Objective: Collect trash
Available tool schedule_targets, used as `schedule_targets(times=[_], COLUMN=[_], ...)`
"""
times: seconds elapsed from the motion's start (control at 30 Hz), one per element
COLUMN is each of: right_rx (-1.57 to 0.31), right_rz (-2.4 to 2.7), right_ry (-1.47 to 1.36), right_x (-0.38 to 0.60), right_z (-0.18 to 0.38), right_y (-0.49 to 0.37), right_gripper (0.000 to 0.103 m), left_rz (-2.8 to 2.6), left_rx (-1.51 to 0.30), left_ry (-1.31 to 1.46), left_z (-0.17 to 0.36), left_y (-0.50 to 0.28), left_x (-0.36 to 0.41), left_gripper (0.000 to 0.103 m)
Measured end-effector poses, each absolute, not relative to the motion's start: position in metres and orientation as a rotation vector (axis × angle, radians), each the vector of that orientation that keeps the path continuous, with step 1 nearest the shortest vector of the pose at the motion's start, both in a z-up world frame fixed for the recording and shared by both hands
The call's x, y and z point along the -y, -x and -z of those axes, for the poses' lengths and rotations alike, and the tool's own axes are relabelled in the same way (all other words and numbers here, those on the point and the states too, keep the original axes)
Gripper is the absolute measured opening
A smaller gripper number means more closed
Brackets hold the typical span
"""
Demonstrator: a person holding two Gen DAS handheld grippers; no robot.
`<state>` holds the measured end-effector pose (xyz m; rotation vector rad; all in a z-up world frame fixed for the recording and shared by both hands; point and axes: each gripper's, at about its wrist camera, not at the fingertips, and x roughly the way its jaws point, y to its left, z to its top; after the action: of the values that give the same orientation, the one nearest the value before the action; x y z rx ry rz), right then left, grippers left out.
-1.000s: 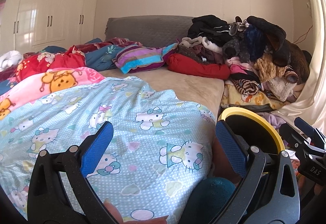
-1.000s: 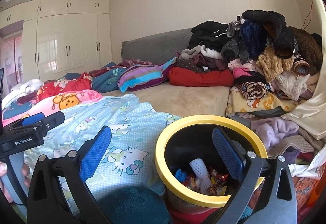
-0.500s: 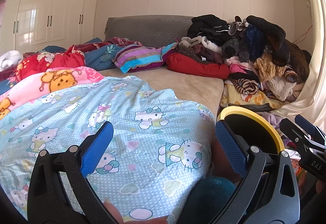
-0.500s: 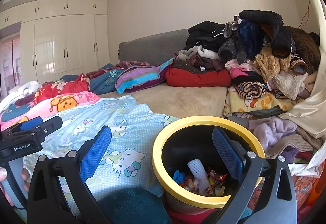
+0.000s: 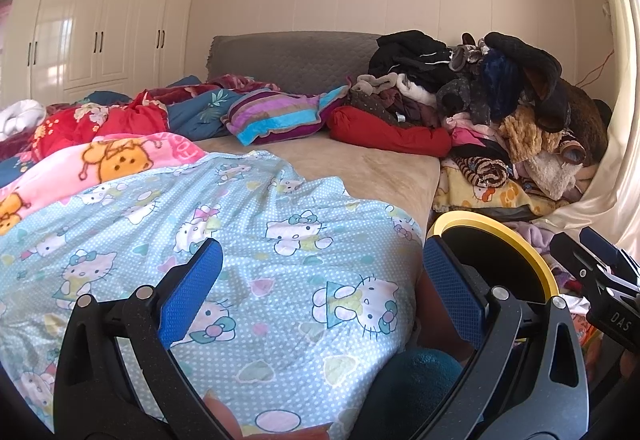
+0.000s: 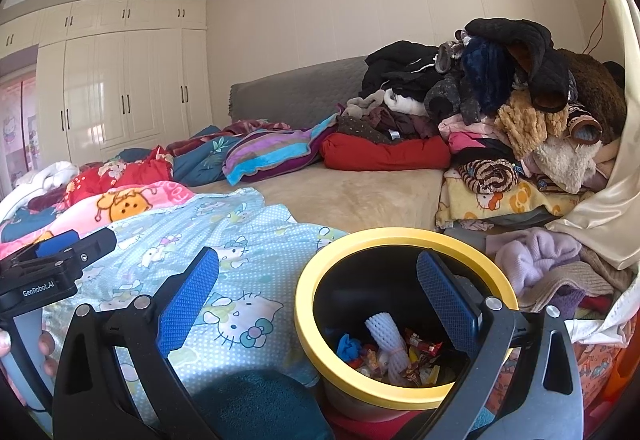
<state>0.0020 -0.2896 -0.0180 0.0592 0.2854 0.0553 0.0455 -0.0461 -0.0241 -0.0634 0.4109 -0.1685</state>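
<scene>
Both tools are released and carry nothing: your left gripper (image 5: 320,288) stands with its blue pads wide apart over the Hello Kitty sheet (image 5: 224,224), and your right gripper (image 6: 316,292) is equally spread, its right-hand pad hanging over the mouth of the yellow-rimmed bin (image 6: 320,272).

The bin sits on the floor at the bed's near corner, just beside the draped sheet and in front of the clothes pile (image 6: 516,92). Inside, at the bottom, lie a white foam fruit net (image 6: 386,336), a blue scrap (image 6: 348,344) and several red and yellow snack wrappers (image 6: 420,348). It is well short of full.

No loose trash shows on the sheet or on the bare tan mattress (image 5: 372,168). Judged from this, collection is at or near its end, or a search step is due.

To search well, sweep each camera slowly along the bedding folds and the floor by the bin. Keep the jaws spread until a piece lies between the pads. Do not nip the sheet.
</scene>
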Motion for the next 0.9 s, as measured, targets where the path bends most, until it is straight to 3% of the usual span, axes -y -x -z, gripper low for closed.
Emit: schedule_targets(times=[0.9], right_rx=[-0.288], right_rz=[-0.053], right_ry=[-0.059], right_x=[0.2898], right_z=[0.0188], right_y=[-0.0021], right_gripper=[0.097], left_rz=[0.165], left_rx=[-0.414], left_ry=[0.065], left_z=[0.0236], left_y=[-0.0449], left_x=[0.046], left_gripper=[0.092])
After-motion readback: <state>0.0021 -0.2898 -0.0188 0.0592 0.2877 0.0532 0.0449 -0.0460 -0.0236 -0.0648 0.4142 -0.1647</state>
